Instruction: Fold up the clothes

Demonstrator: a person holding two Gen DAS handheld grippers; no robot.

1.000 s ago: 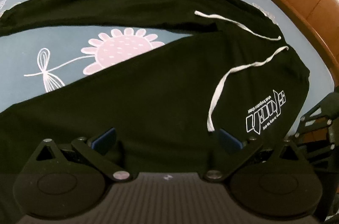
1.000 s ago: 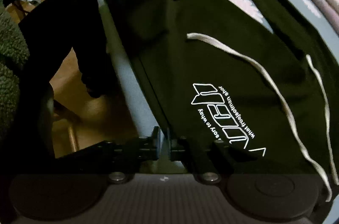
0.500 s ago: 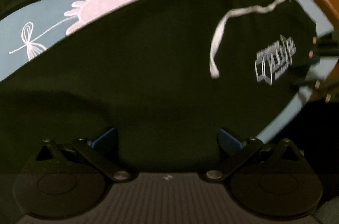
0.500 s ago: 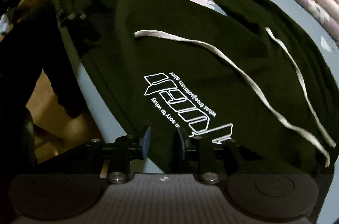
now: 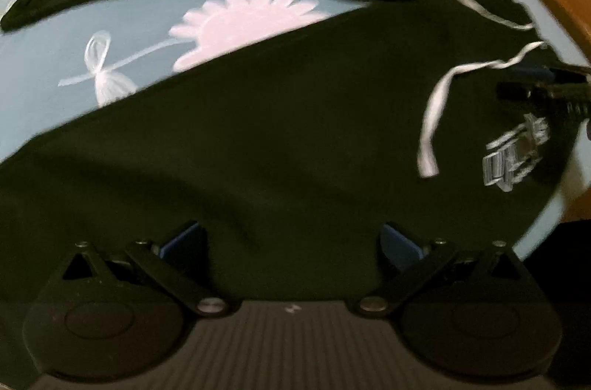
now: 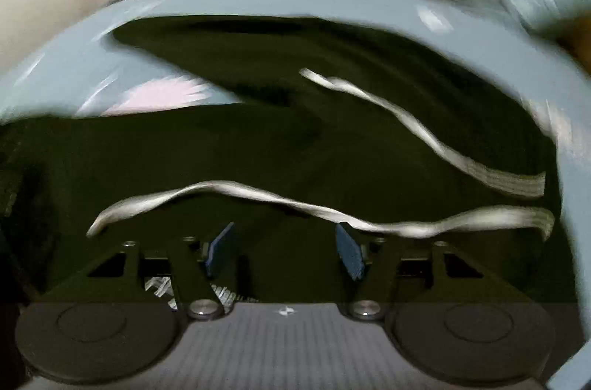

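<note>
1. since a second ago, both grippers have moved in over the trousers (image 5: 280, 146); the right gripper (image 6: 284, 253), which was pinched at the waistband edge near the logo, has let go and swung round to face across the waist, and its view is smeared by that motion.
2. black trousers lie flat on the bed (image 5: 44, 72), legs splayed in a v running left from the waist, with the pink flower of the sheet showing in the gap.
3. left gripper (image 5: 291, 242) hovers low over the near leg, jaws wide apart and holding nothing.
4. right gripper is also parted, empty, just above the waist cloth; one drawstring (image 6: 229, 194) trails across right ahead of its fingers, the other further off.
5. in the left view the right gripper's tip (image 5: 546, 87) shows at the waist end, beside the logo (image 5: 517, 153).
6. the key relation: the near leg's long axis runs left to right under the left gripper, with the far leg beyond it, so folding likely means lifting the near leg's edge over onto the far one, right hand at the waist, left further down the leg.
</note>
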